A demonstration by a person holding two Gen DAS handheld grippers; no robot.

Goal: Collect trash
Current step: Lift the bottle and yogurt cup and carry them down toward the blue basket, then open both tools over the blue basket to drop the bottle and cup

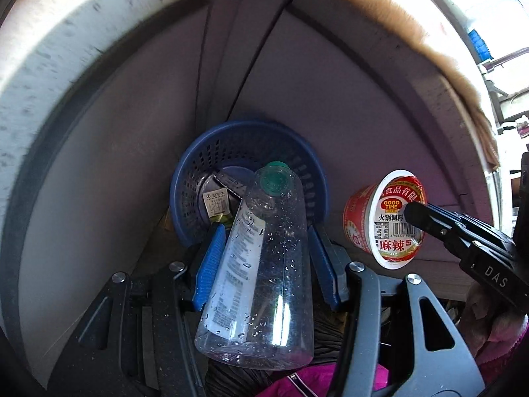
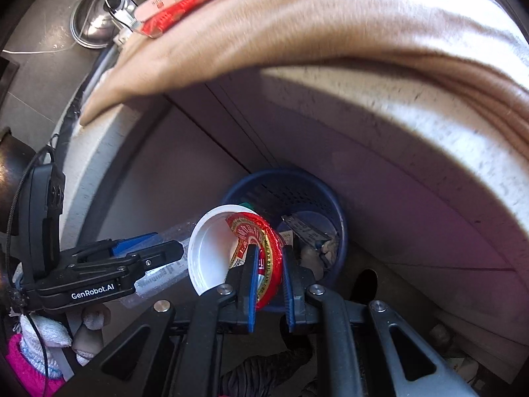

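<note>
Bottle point(image 1: 261, 264) x1: left gripper point(image 1: 264, 248) clamped | cup point(image 2: 231, 251) x1: right gripper point(image 2: 269, 284) clamped | basket point(image 1: 195, 162) x1

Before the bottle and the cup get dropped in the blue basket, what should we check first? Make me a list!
1. Left tongs holding the clear bottle: ok, blue pads sit on both its sides.
2. Right tongs holding the red cup: ok, pinched on its rim.
3. Bottle aimed at the blue basket: ok, its green cap points over the opening.
4. Cup over the basket: not ok in the left view, it hangs to one side of the rim.
5. Room in the basket: ok, only a few wrappers lie at the bottom.
6. Bottle empty: cannot tell for sure; only droplets show inside.
</note>
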